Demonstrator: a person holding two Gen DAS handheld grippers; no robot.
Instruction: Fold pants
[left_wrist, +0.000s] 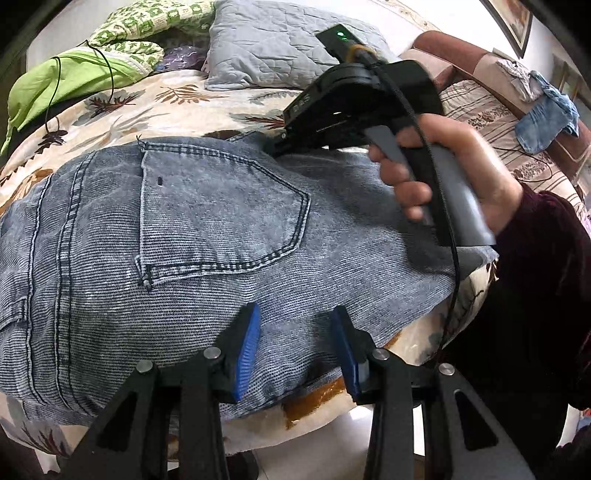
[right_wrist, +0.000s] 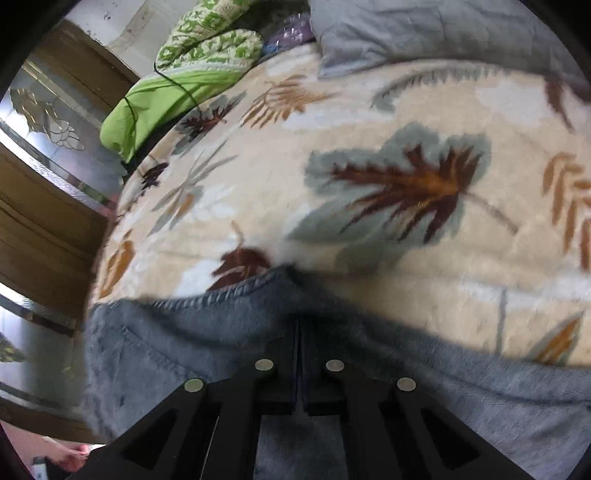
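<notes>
1. Right now the pants (left_wrist: 177, 236), grey-blue denim, lie spread on a leaf-patterned blanket (left_wrist: 155, 99) that covers the bed, seat side up, with a back pocket (left_wrist: 221, 218) facing the left wrist camera.
2. The left gripper (left_wrist: 295, 354) hovers at the near edge of the denim with its blue-padded fingers (left_wrist: 247, 350) spread apart and nothing between them.
3. The right gripper (right_wrist: 298, 332) has its jaws pressed together on the far edge of the pants (right_wrist: 184, 339); in the right wrist view the cloth bunches up around the closed tips, though that view is blurred.
4. From the left wrist view, the right hand (left_wrist: 450, 173) wraps the grey handle of that gripper, whose nose meets the denim at its far edge, near the top corner of the pocket.
5. Beyond the pants the blanket (right_wrist: 369, 184) lies bare up to a grey quilted pillow (left_wrist: 277, 48) at the head of the bed.
6. Beside the pillow sits a bundle of green patterned bedding (left_wrist: 85, 62), with a thin black cable (left_wrist: 107, 70) draped over it.
7. Off to the right a blue cloth (left_wrist: 546, 118) rests on a striped sofa (left_wrist: 491, 110).
</notes>
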